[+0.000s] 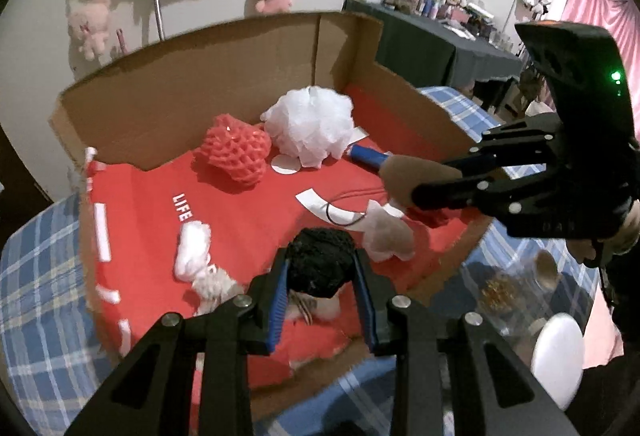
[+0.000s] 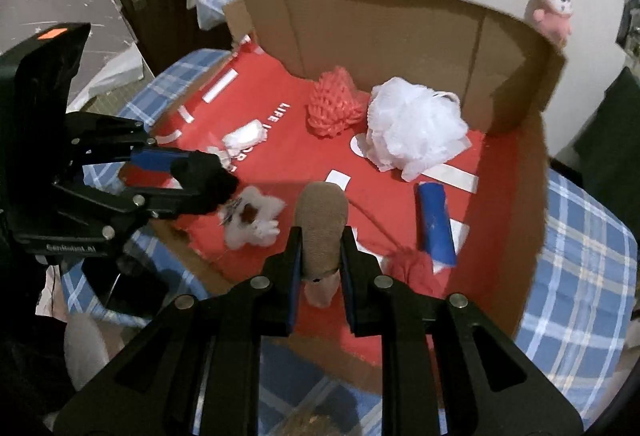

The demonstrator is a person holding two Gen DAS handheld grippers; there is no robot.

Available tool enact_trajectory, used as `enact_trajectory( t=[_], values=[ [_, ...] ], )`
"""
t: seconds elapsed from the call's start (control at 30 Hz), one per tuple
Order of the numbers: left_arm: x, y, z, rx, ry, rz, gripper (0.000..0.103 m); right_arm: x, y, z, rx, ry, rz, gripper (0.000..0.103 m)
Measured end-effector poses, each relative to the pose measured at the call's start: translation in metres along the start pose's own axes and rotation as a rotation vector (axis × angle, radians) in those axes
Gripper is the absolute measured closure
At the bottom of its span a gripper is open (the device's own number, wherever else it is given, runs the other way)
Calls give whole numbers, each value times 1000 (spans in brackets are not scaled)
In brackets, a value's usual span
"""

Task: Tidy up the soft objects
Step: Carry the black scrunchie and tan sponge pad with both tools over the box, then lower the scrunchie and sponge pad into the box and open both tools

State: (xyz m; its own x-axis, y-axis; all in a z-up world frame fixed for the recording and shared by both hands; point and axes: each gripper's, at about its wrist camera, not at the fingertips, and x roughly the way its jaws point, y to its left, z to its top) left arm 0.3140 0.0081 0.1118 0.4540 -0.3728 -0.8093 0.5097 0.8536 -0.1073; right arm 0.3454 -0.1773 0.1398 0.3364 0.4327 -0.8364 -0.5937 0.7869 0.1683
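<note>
The left gripper (image 1: 322, 272) clamps a black sponge (image 1: 320, 260); the right gripper (image 2: 320, 256) pinches a tan roll (image 2: 322, 224), its long axis pointing forward beyond the fingertips.

Left gripper (image 1: 322, 272) around black soft lump (image 1: 320, 260) above red-lined cardboard box (image 1: 192, 104).

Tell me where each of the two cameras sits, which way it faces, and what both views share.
Left wrist: on the left gripper, looking down along its fingers into the cardboard box; it clamps a black soft lump. The right gripper enters at right.
Right wrist: on the right gripper, facing down into the box; it clamps a tan soft piece. The left gripper enters at left.
Shared: white mesh puff, red net ball, blue roll.
</note>
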Motion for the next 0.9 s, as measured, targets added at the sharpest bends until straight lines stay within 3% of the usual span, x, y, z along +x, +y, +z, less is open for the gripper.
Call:
enact_trajectory(
  t=[0.23,0.47,0.7,0.9],
  values=[
    [36,14,23,-39,73,-9,70,40,-15,26,29,85,-16,85],
    [74,27,32,-59,155,31,70,65,-20,40,43,156,-46,85],
    [81,27,34,-58,156,39,69,80,-20,43,47,204,-62,84],
    [82,28,34,-58,155,49,66,85,-23,45,54,223,-73,78]
  ],
)
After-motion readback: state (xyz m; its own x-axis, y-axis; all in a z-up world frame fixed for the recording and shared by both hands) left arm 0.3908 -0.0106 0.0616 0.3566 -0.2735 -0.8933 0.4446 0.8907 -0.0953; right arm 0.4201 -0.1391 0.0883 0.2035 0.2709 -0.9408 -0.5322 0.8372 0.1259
